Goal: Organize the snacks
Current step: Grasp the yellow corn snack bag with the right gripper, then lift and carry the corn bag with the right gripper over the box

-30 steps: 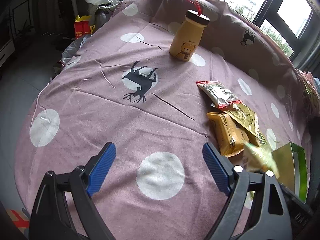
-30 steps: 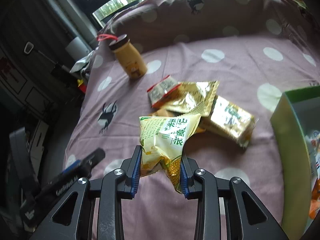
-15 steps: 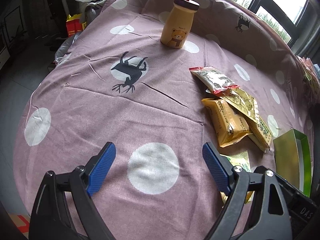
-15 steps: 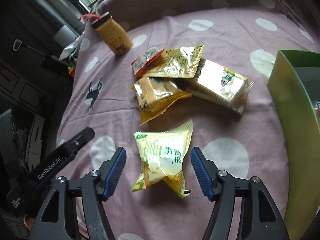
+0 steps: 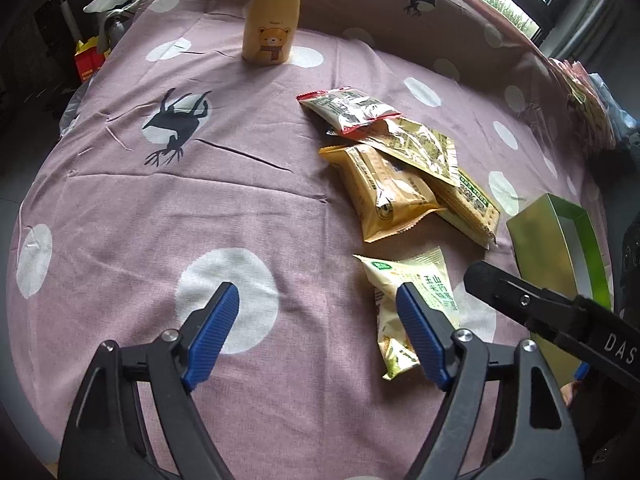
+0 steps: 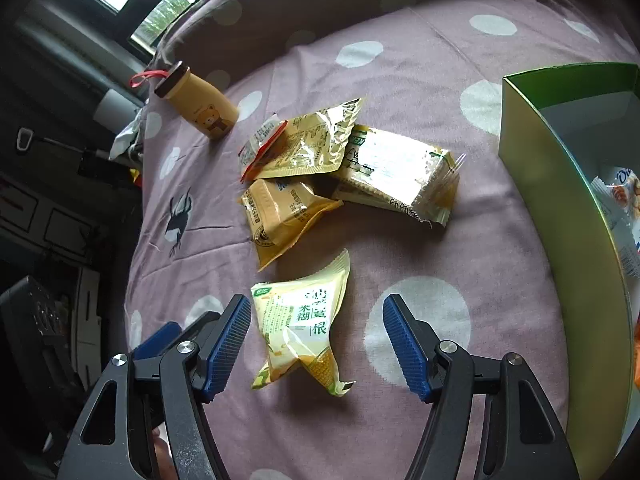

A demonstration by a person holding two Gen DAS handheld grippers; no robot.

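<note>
A pale green-yellow snack packet (image 6: 304,326) lies flat on the purple dotted cloth, between the open jaws of my right gripper (image 6: 318,344), which is empty. The same packet (image 5: 404,300) shows in the left wrist view beside the right finger of my left gripper (image 5: 318,332), which is open and empty. A pile of several snack packets (image 6: 340,172) lies beyond it: a red-edged one (image 5: 348,110), a gold one (image 5: 416,148), an orange-yellow one (image 5: 384,192) and a cracker pack (image 6: 396,172). A green box (image 6: 560,200) stands at the right.
A yellow bear bottle (image 5: 274,26) with a red loop stands at the back of the cloth-covered table (image 5: 200,184). The green box (image 5: 560,248) holds some packets (image 6: 618,208). Clutter and dark furniture lie beyond the table's left edge.
My right gripper opened and let the pale green-yellow packet down onto the cloth, then drew back a little. My left gripper moved forward and right, toward the snacks.
</note>
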